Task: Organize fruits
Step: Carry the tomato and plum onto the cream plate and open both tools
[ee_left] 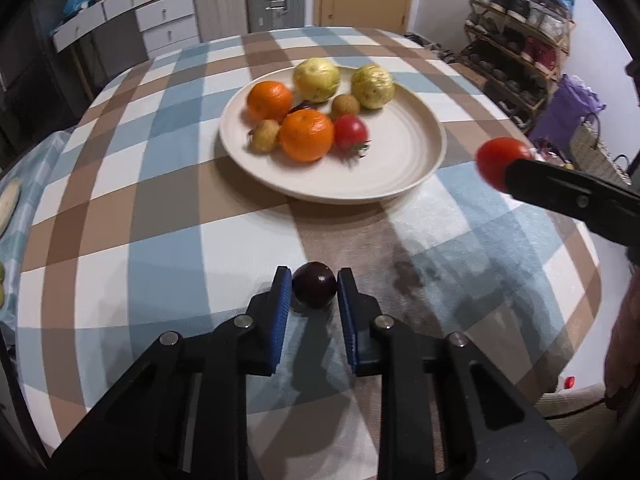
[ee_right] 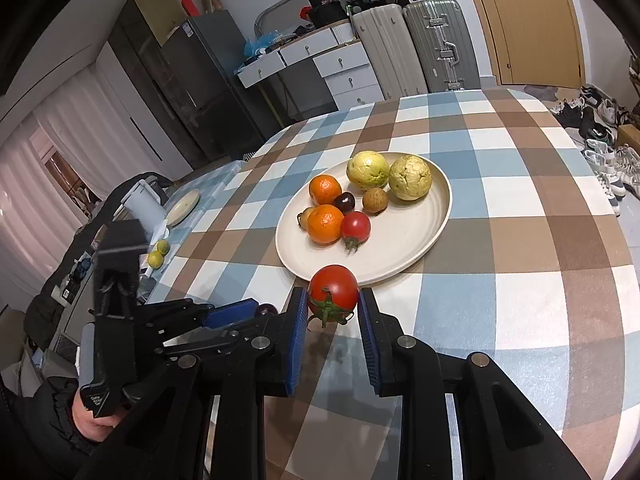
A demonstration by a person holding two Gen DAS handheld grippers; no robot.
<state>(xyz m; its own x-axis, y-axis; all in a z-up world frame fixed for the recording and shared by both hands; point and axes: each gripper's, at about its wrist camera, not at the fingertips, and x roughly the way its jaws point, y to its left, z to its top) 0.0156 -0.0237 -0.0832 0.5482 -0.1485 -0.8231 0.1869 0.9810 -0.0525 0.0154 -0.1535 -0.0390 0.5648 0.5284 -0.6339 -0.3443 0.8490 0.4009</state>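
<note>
A cream plate (ee_left: 404,160) (ee_right: 404,240) on the checked tablecloth holds two oranges (ee_left: 306,135), two yellow-green guavas (ee_left: 317,80), a red tomato (ee_left: 350,132), small brown fruits and a dark plum (ee_right: 345,201). My left gripper (ee_left: 314,290) is shut on a dark purple plum (ee_left: 314,291) low over the cloth, in front of the plate. My right gripper (ee_right: 333,300) is shut on a red tomato (ee_right: 333,289) held just before the plate's near rim; it also shows at the right of the left wrist view (ee_left: 502,160).
A small plate (ee_right: 183,207) and two limes (ee_right: 158,254) lie at the table's left edge. Drawers, suitcases and a fridge stand beyond the table; a shoe rack (ee_left: 516,40) stands to its right.
</note>
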